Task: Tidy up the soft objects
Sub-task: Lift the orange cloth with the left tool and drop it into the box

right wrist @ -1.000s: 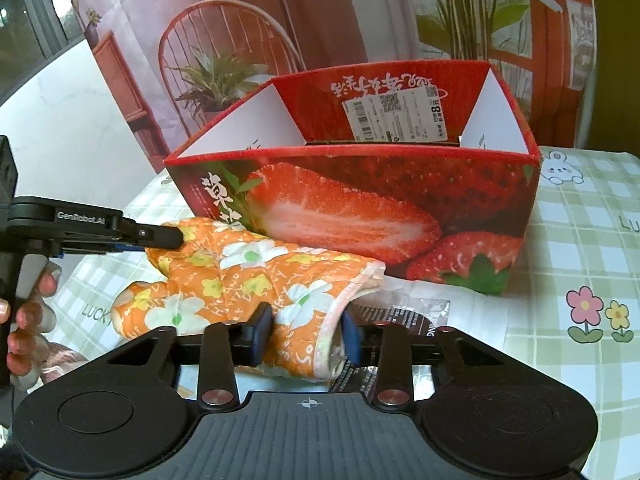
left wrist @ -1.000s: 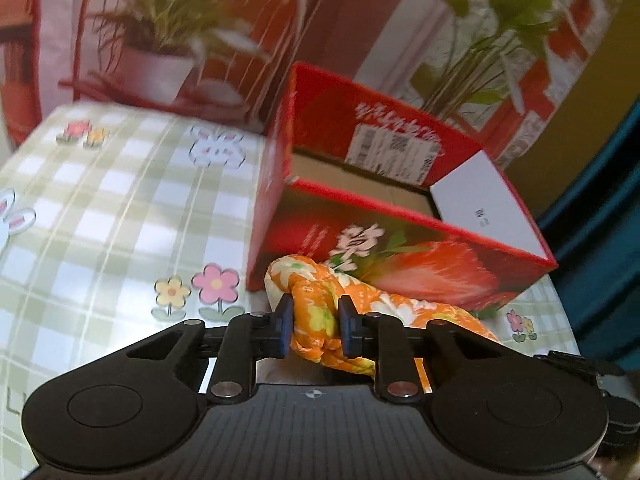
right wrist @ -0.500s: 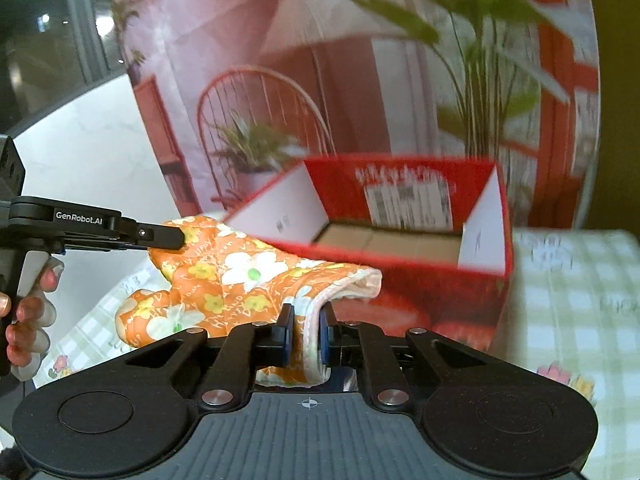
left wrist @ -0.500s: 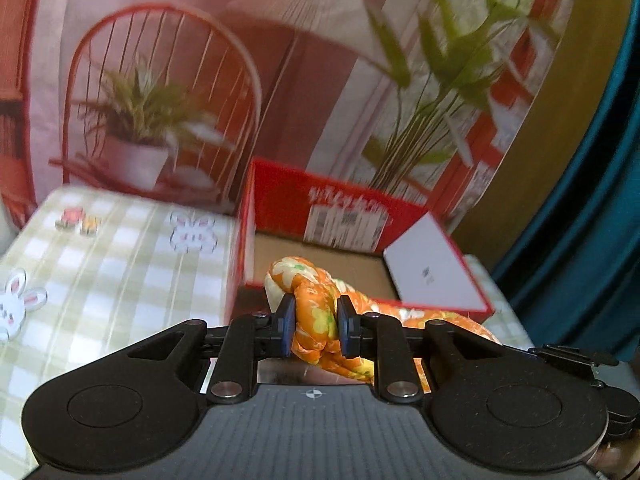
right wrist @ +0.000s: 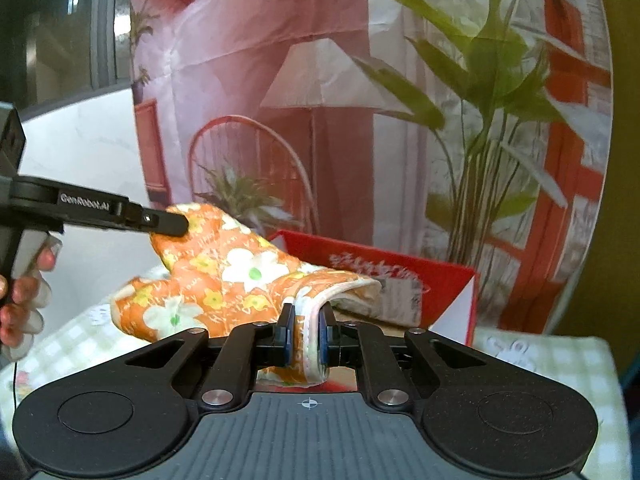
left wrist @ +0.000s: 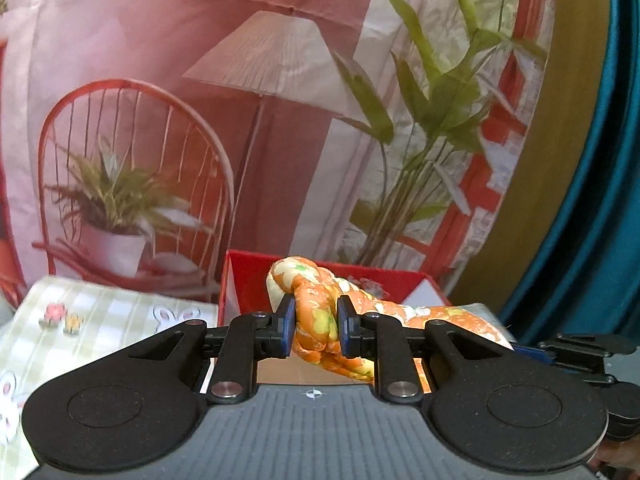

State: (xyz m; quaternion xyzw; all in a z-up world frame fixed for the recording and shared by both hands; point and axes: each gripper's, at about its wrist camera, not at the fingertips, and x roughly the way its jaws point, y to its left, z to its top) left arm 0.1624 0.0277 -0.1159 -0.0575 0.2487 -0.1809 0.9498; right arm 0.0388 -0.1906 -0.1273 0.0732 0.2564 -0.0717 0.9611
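An orange oven mitt (right wrist: 224, 276) with white and yellow flowers hangs in the air, stretched between both grippers. My right gripper (right wrist: 306, 330) is shut on its white-trimmed cuff. My left gripper (left wrist: 316, 328) is shut on the bunched fingertip end of the oven mitt (left wrist: 320, 320); from the right wrist view the left gripper (right wrist: 168, 226) comes in from the left with a hand on its handle. Just beyond the mitt stands the open red strawberry box (right wrist: 440, 276), its red back wall (left wrist: 248, 276) showing in the left wrist view.
A green-and-white checked tablecloth (left wrist: 80, 328) with flower and rabbit prints covers the table. A printed backdrop (left wrist: 260, 120) with a lamp, a chair and plants hangs behind the box. A teal curtain (left wrist: 592, 200) hangs at the right.
The right gripper's jaws closed on the mitt's cuff. Both grippers rose together and lifted the mitt off the table, up to the level of the box's rim.
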